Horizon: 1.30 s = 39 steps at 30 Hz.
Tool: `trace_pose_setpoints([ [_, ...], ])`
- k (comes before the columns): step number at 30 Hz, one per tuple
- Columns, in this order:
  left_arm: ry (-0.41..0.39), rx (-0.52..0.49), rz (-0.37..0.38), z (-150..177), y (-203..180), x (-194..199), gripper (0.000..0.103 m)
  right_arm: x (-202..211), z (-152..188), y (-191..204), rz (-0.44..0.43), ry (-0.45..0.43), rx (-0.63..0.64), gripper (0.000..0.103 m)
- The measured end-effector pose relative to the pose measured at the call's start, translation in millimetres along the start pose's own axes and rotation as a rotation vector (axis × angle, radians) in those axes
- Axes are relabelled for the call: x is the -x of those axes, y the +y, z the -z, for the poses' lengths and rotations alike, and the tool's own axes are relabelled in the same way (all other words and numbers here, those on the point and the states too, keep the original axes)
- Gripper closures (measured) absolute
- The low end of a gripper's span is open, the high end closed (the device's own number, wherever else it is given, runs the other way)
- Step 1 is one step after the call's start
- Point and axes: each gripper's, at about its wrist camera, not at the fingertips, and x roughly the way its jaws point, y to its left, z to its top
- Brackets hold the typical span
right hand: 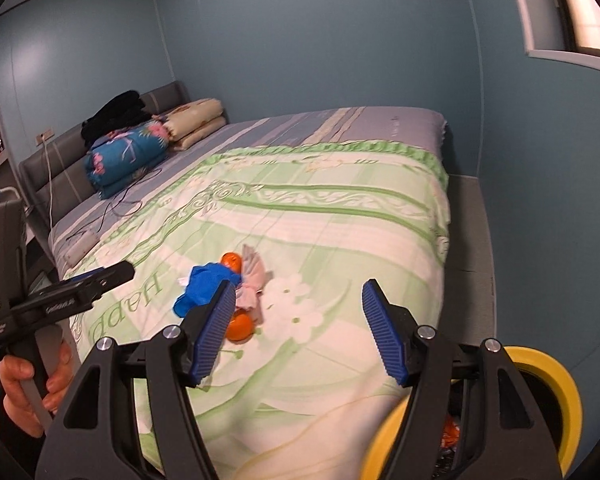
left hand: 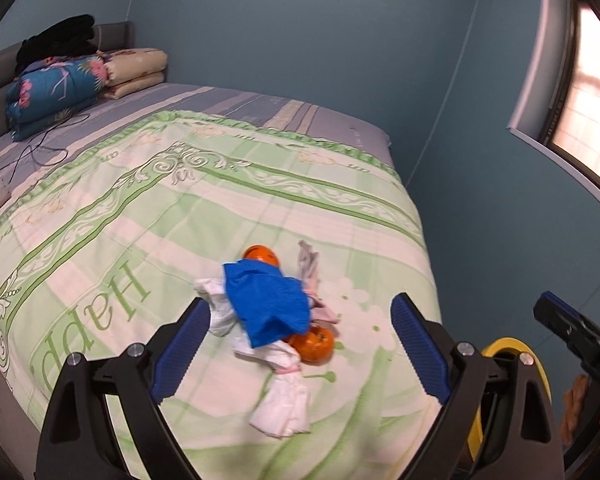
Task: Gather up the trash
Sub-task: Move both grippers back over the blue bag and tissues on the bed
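A small trash pile lies on the green bedspread (left hand: 140, 208) near the bed's foot: a crumpled blue paper (left hand: 268, 304), white tissues (left hand: 284, 404), a pinkish wrapper (left hand: 310, 268) and two orange peels or fruits (left hand: 314, 344) (left hand: 262, 255). My left gripper (left hand: 300, 344) is open and empty, hovering just short of the pile. My right gripper (right hand: 298, 334) is open and empty, to the right of the pile (right hand: 204, 288), above the bedspread (right hand: 340, 216). A yellow-rimmed bin (right hand: 540, 392) stands below the bed's foot; it also shows in the left wrist view (left hand: 508, 350).
Folded quilts (left hand: 56, 88) and black clothes (left hand: 60, 38) are stacked at the headboard. A black cable (left hand: 32, 152) trails on the sheet. Blue walls surround the bed; a window (left hand: 592, 92) is at right. The other gripper (right hand: 64, 300) shows at left.
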Motion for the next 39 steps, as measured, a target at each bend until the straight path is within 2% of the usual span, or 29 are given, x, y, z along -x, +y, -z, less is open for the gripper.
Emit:
trace_pose_setpoints([
  [10,0.062,0.051,-0.051,0,38,-42,0.015,-38,16,31,-0.085,0.058,0.022,0.041],
  [17,0.104,0.082,-0.058,3,56,-73,0.015,-68,35,52,-0.124,0.122,0.036,0.041],
  [31,0.156,0.082,-0.072,12,64,-109,0.015,-119,73,95,-0.137,0.229,0.091,0.041],
  [39,0.182,0.063,-0.063,14,60,-127,0.015,-142,91,104,-0.136,0.278,0.101,0.041],
])
